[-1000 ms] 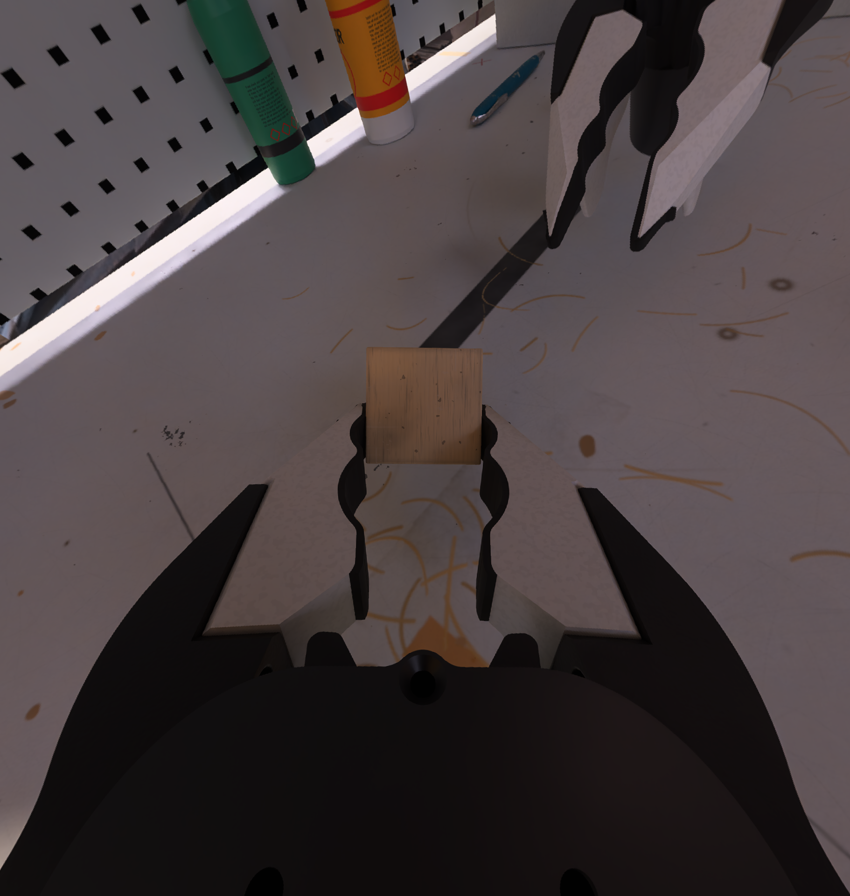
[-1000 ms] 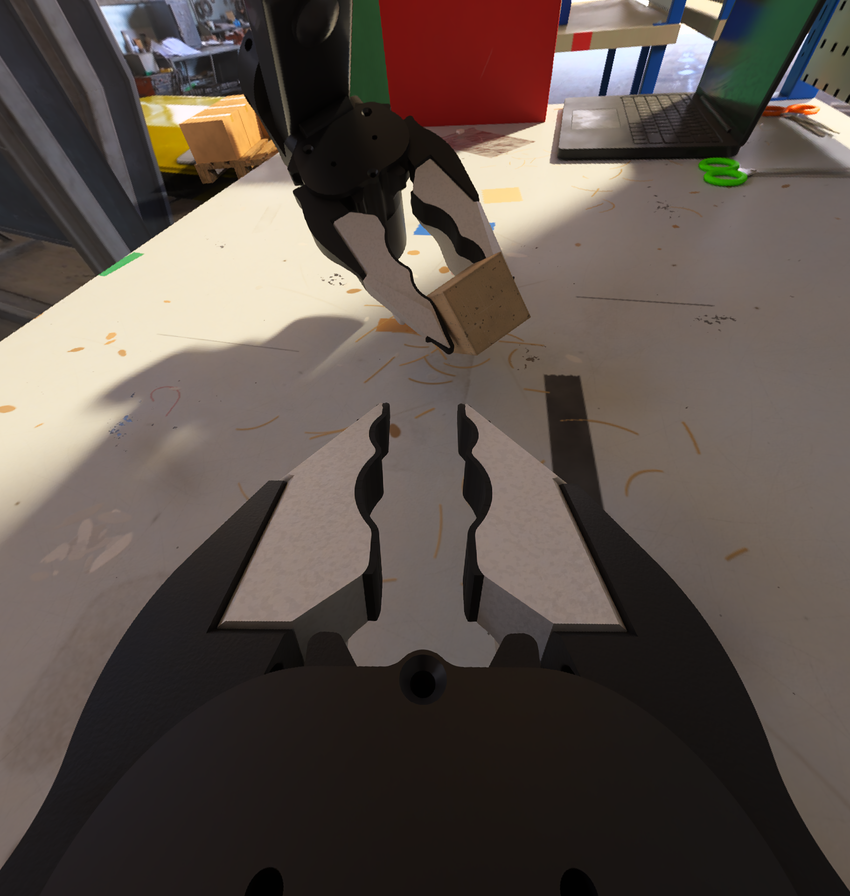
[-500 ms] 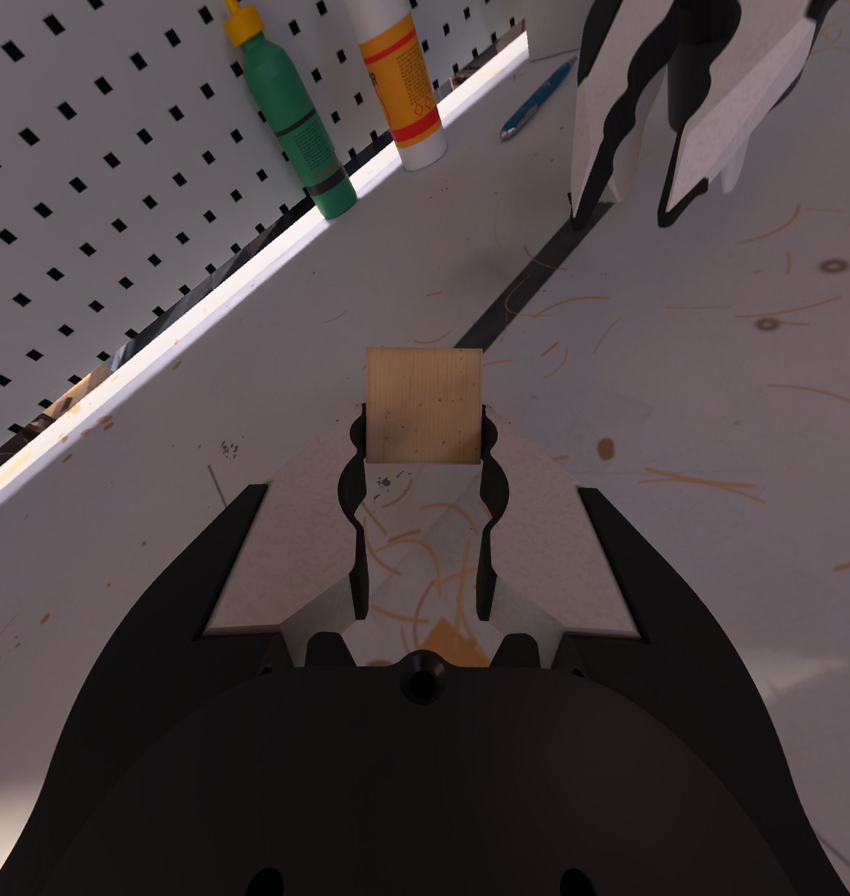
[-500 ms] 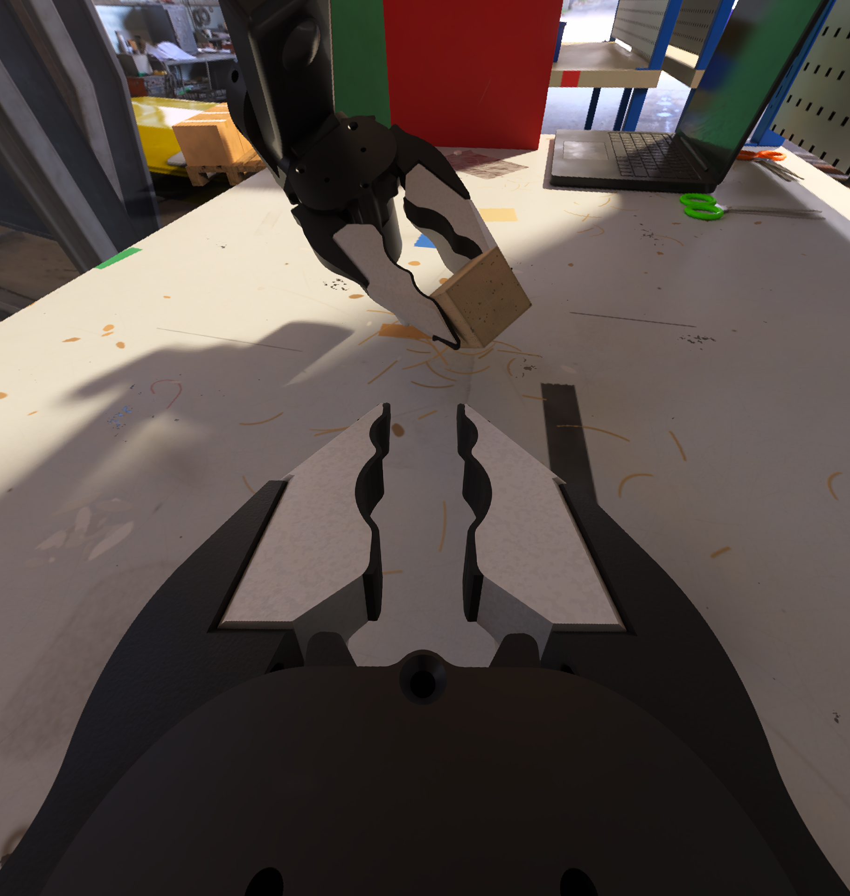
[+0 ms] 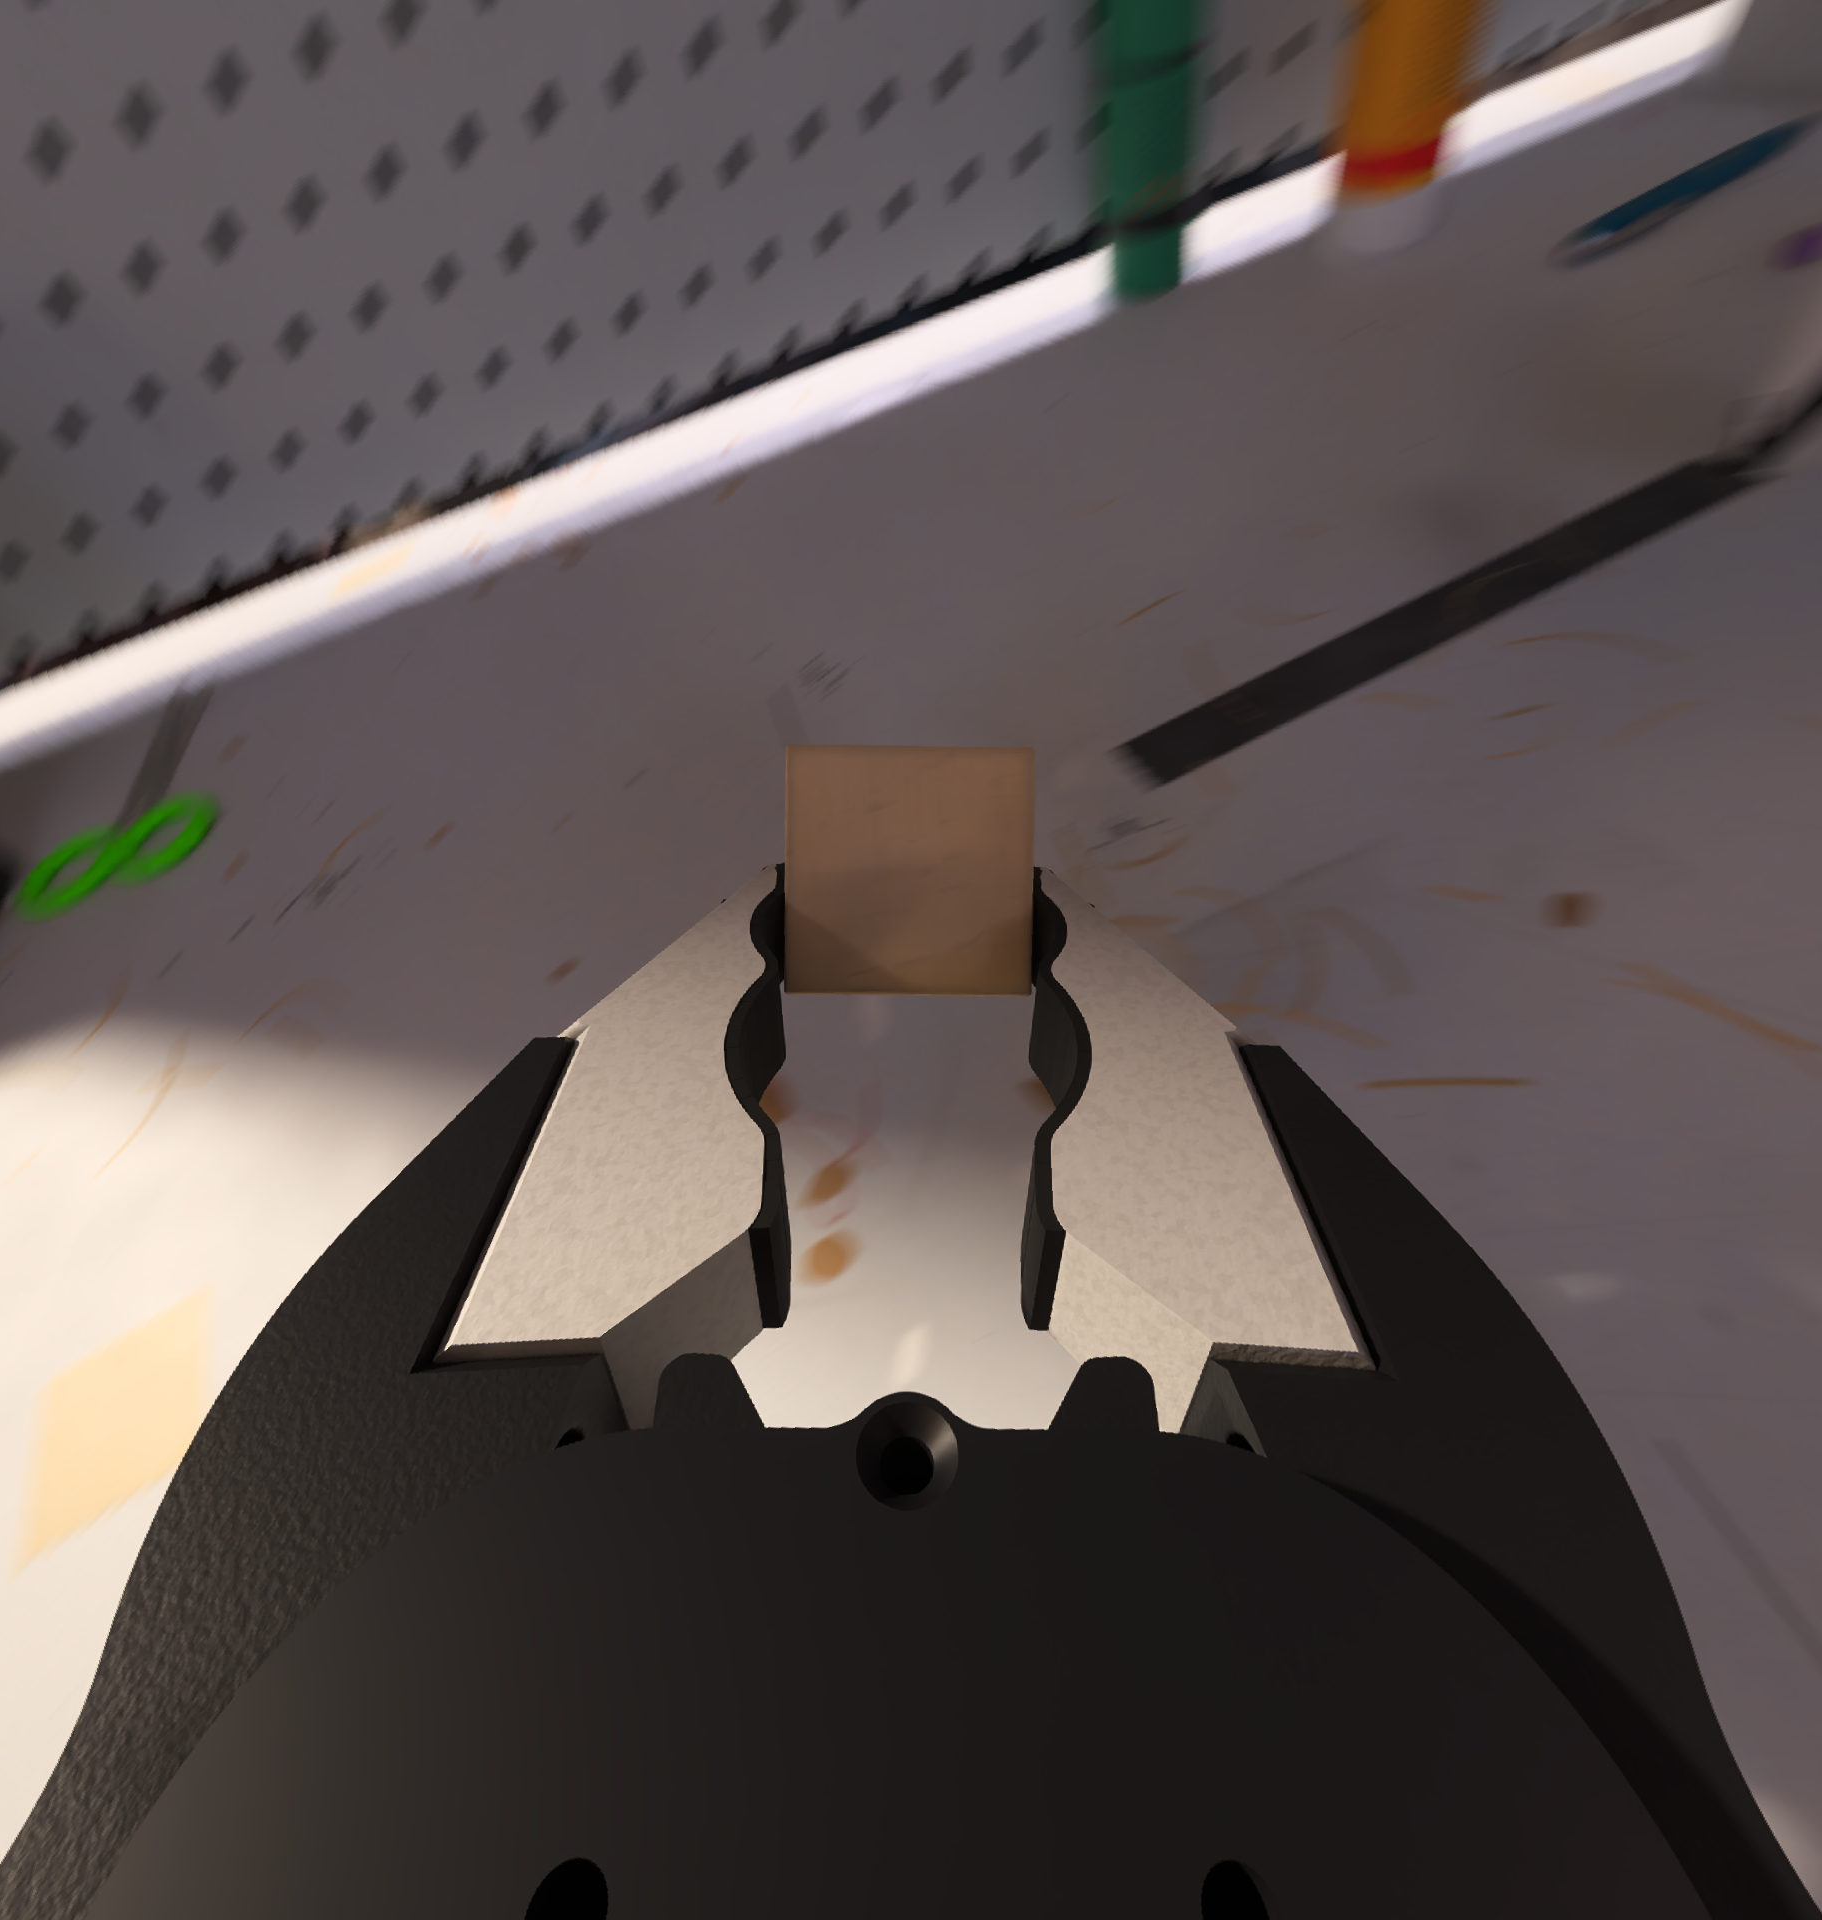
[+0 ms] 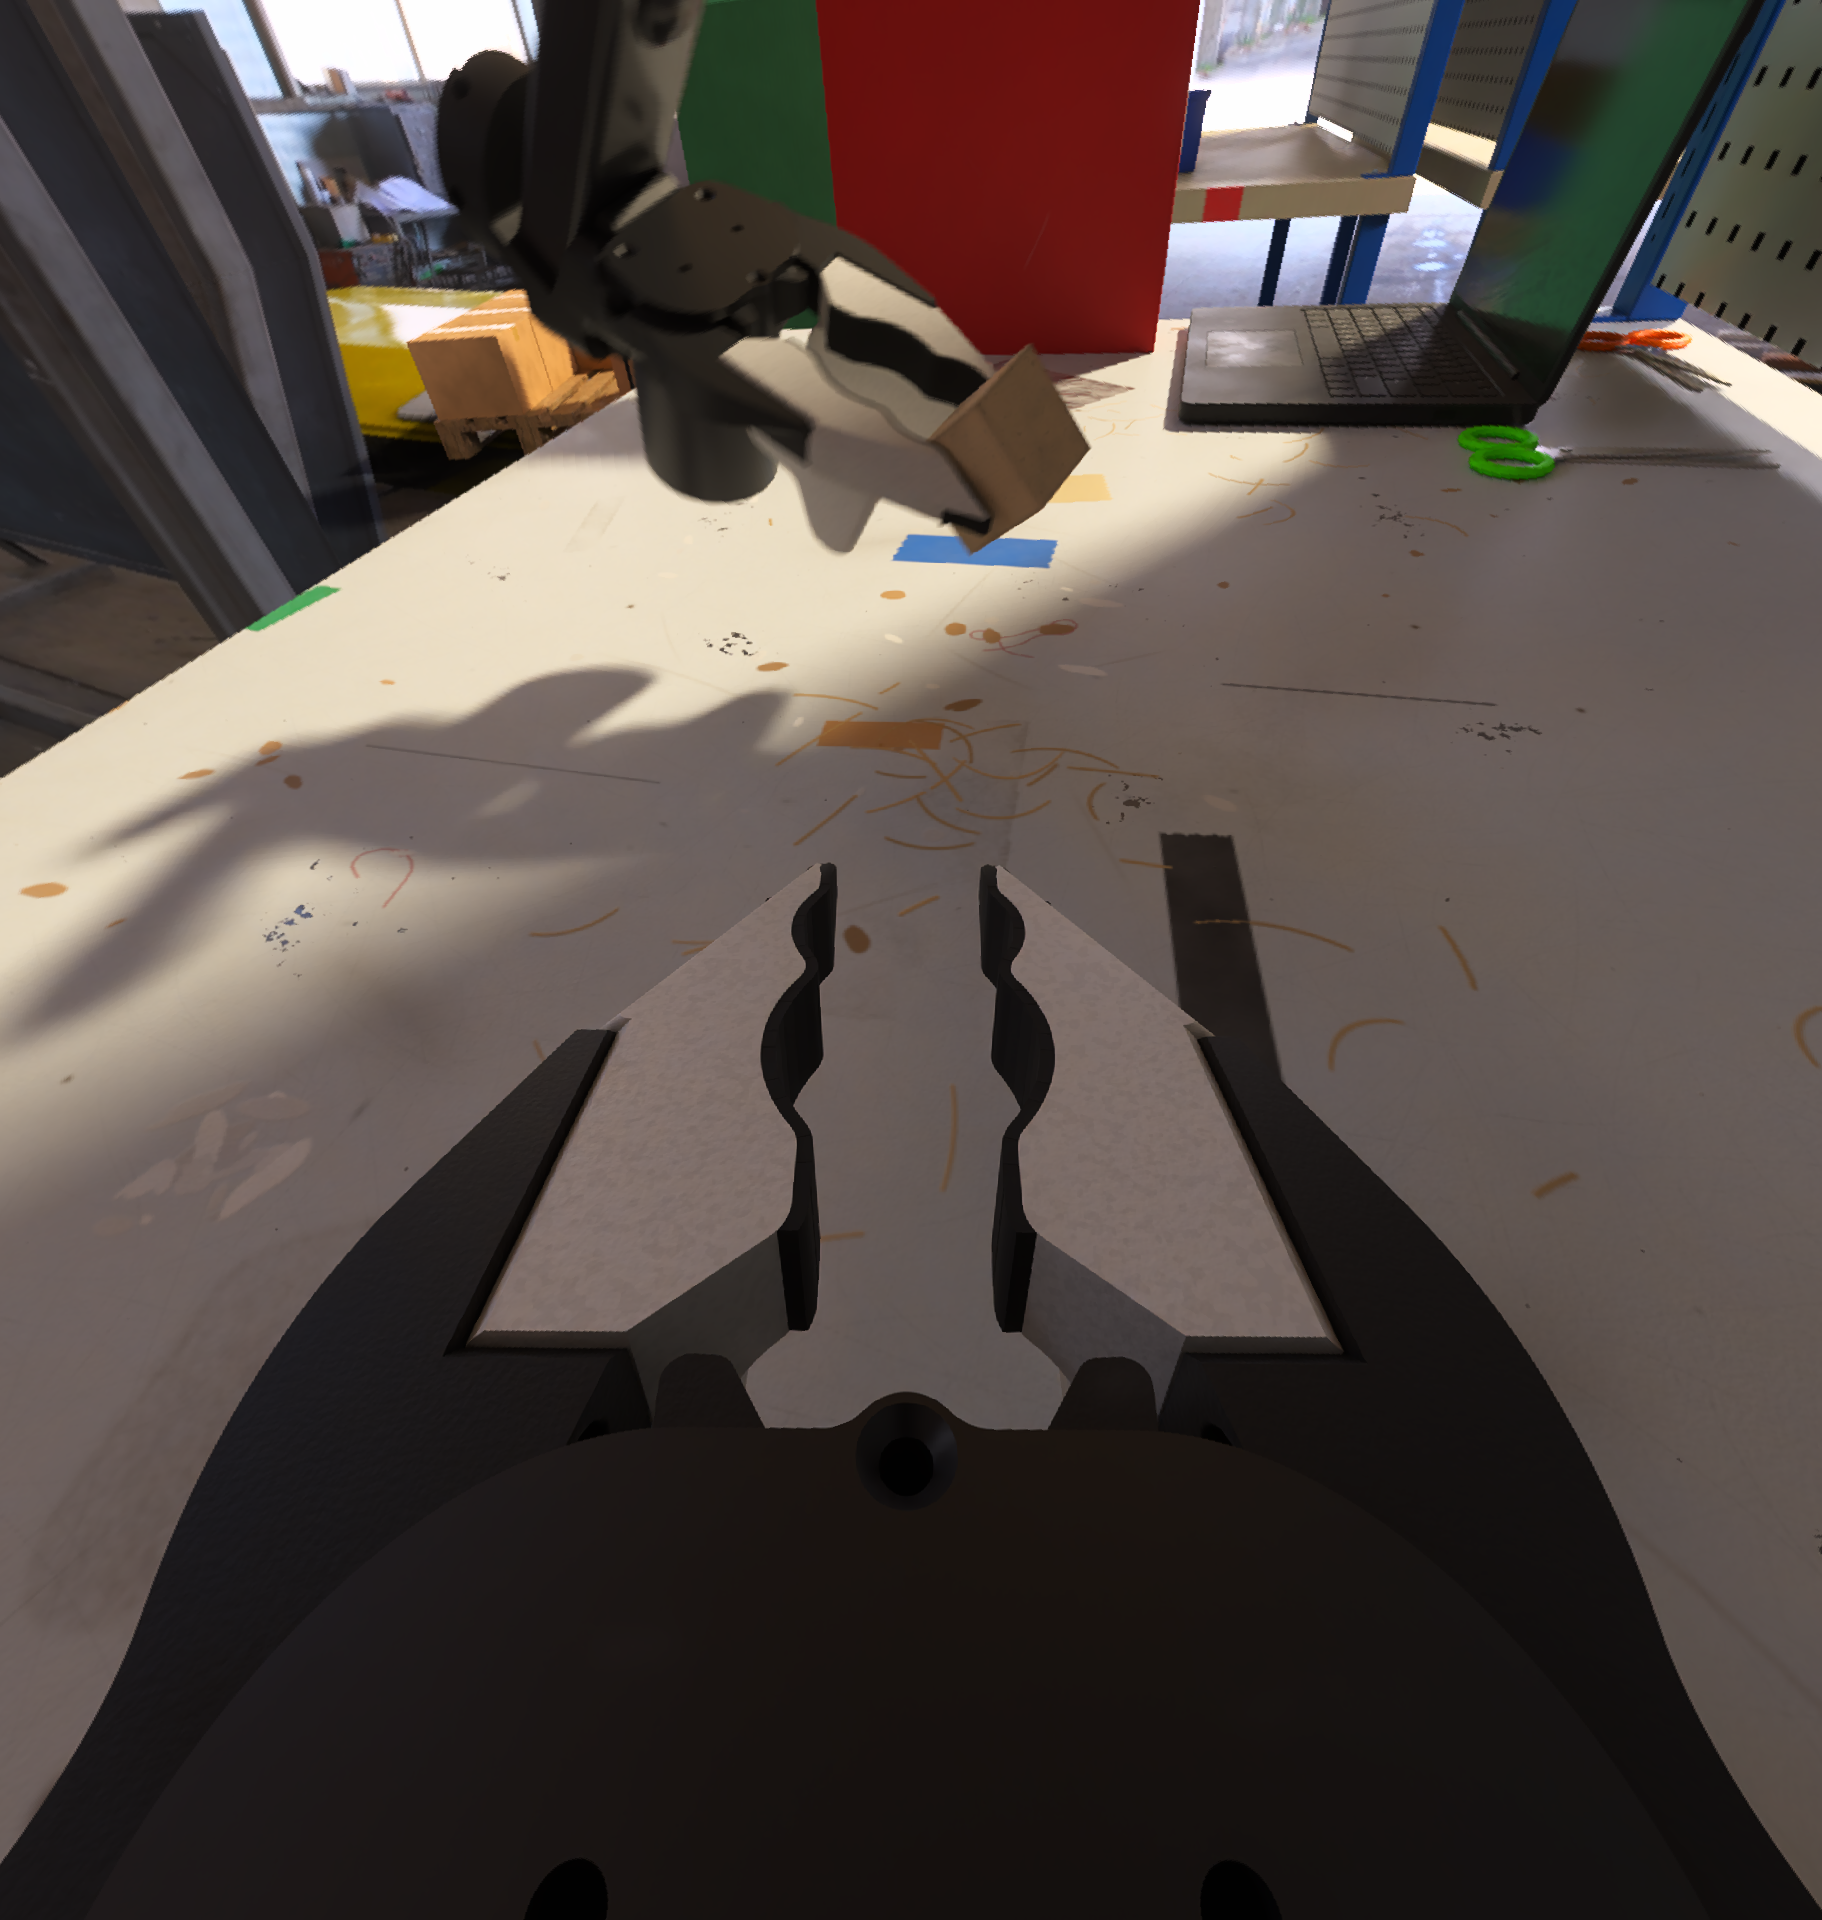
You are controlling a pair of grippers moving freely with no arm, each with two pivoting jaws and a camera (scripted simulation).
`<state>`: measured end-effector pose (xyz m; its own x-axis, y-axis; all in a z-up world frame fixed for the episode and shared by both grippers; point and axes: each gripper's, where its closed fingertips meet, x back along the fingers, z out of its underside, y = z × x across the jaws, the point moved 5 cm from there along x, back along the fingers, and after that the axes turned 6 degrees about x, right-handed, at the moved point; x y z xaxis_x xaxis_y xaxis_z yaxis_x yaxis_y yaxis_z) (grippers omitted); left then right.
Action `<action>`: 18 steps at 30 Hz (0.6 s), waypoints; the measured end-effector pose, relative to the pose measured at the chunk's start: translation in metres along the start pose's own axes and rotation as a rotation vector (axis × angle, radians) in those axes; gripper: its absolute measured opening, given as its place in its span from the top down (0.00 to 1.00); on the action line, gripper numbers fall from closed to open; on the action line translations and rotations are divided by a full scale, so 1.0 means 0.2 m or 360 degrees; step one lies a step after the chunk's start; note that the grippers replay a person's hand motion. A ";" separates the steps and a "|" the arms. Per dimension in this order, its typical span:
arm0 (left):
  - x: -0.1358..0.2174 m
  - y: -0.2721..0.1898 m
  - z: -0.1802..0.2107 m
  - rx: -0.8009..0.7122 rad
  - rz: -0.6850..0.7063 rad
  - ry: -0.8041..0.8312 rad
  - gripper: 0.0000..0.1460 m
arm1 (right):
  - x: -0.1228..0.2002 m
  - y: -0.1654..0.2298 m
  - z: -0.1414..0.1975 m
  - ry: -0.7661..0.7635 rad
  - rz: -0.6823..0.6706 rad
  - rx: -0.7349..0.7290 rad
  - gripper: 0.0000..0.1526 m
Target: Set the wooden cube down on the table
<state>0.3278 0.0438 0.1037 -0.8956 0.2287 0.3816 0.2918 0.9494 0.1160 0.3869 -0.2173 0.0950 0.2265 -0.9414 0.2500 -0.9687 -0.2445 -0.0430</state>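
Observation:
The wooden cube [image 5: 909,868] is a plain light-brown block pinched between the tips of my left gripper [image 5: 907,914], which is shut on it. In the right wrist view the same cube [image 6: 1016,447] hangs well above the pale table [image 6: 1509,831], held by the left gripper [image 6: 974,462] tilted to the right. My right gripper [image 6: 907,883] is open and empty, low over the table near its front, with nothing between its fingers. The left wrist view is blurred by motion.
A white pegboard [image 5: 367,260] lines the table's far side, with a green bottle [image 5: 1146,187], an orange-and-white bottle [image 5: 1390,135] and a blue pen [image 5: 1665,203] at its foot. Green-handled scissors [image 6: 1504,454], a laptop [image 6: 1406,353], black tape strip [image 6: 1213,956] and blue tape [image 6: 974,551] lie on the table.
My left gripper has risen and swung away with the cube, now high above the table and farther from the right gripper. The right gripper has stayed still and open.

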 end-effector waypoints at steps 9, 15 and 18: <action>-0.15 0.55 0.14 0.0143 0.0169 0.0797 0.70 | 0.00 -0.01 0.00 -0.0001 0.0010 -0.0016 0.82; -0.25 0.67 0.15 -0.0234 0.0165 0.1025 0.70 | 0.00 -0.01 0.00 -0.0014 0.0004 -0.0020 0.82; -0.28 0.66 0.15 -0.0262 0.0258 0.1034 0.70 | 0.00 -0.01 0.00 -0.0015 0.0001 -0.0017 0.82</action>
<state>0.4061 0.1623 0.0702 -0.4683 0.1411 0.8723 0.4984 0.8573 0.1290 0.3881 -0.2175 0.0955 0.2266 -0.9437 0.2409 -0.9699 -0.2413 -0.0329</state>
